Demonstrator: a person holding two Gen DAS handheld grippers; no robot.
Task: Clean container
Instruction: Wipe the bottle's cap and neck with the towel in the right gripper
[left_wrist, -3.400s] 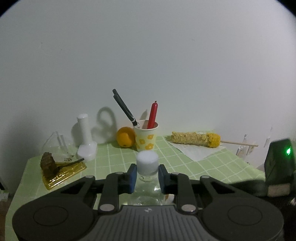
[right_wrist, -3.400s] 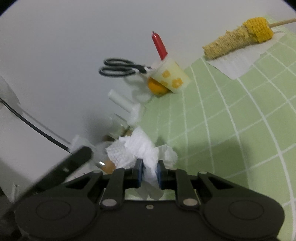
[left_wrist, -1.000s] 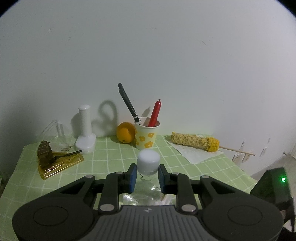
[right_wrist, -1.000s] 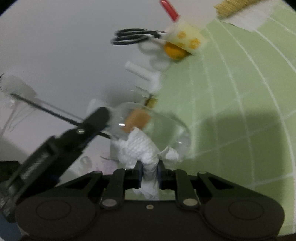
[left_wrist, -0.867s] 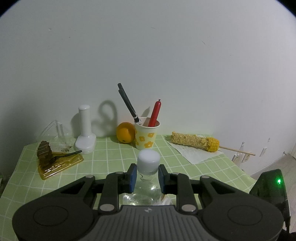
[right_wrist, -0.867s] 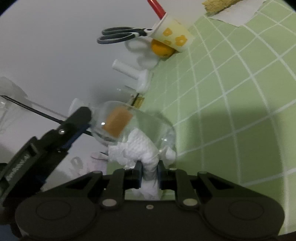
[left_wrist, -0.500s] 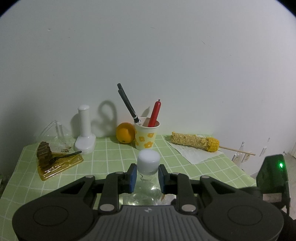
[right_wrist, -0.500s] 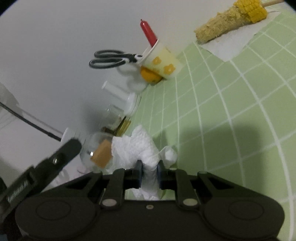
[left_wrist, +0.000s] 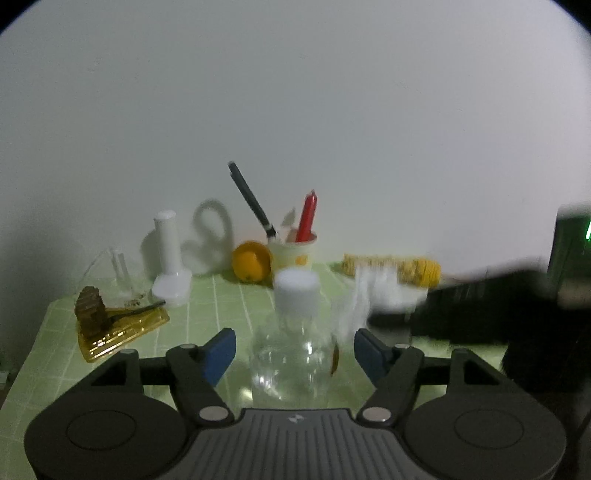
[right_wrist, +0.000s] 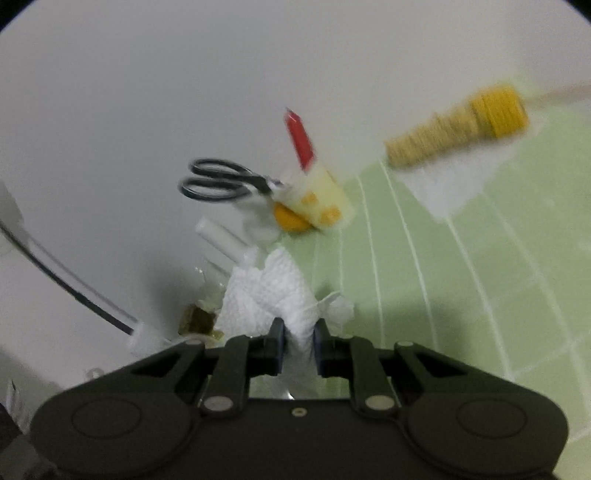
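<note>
Left wrist view: the left gripper (left_wrist: 293, 350) has its blue-padded fingers spread wide apart. Between them, touching neither pad, stands a clear glass container (left_wrist: 293, 363) with a white cap (left_wrist: 296, 290), upright on a green checked tablecloth (left_wrist: 207, 306). Behind the container, near the white wall, is a yellow flowered paper cup (left_wrist: 293, 253) holding black-handled scissors (left_wrist: 251, 199) and a red sausage stick (left_wrist: 307, 214). An orange (left_wrist: 249, 261) sits just left of the cup. Farther left of the cup stand a white cylinder on a round base (left_wrist: 168, 258) and an amber tray (left_wrist: 123, 330) with a brown cake piece. To the cup's right lies a cob of corn (left_wrist: 397, 267). A blurred white shape and a dark blurred form sit right of the container.

Right wrist view: the right gripper (right_wrist: 298, 341) is clamped on a crumpled white paper towel (right_wrist: 271, 295). Beyond the towel the cup, scissors and corn appear tilted and blurred; the container cannot be made out here.
</note>
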